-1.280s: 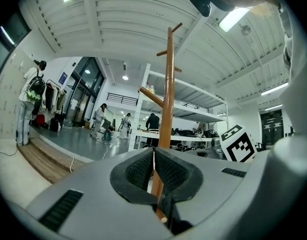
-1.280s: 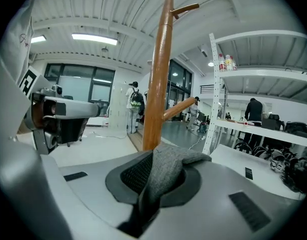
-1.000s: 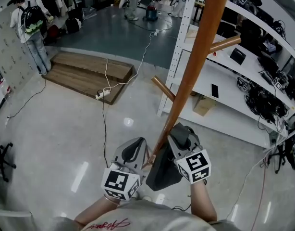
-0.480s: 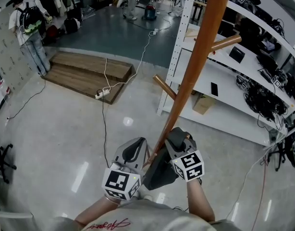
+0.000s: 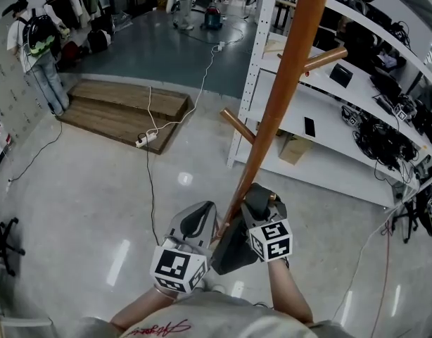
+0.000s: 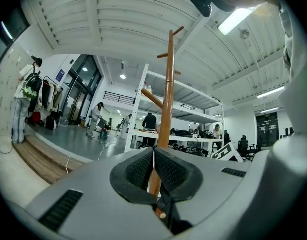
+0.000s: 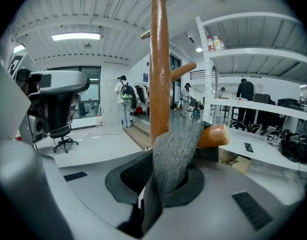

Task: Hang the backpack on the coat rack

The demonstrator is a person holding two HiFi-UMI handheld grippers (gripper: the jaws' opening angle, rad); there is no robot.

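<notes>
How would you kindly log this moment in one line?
right tongs: shut on grey strap | grey strap: over coat rack peg | left tongs: shut | backpack: between tongs

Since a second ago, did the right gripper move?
Yes. In the head view the right gripper, holding the backpack strap, slid a little left, closer to the coat rack pole and the left gripper.
</notes>
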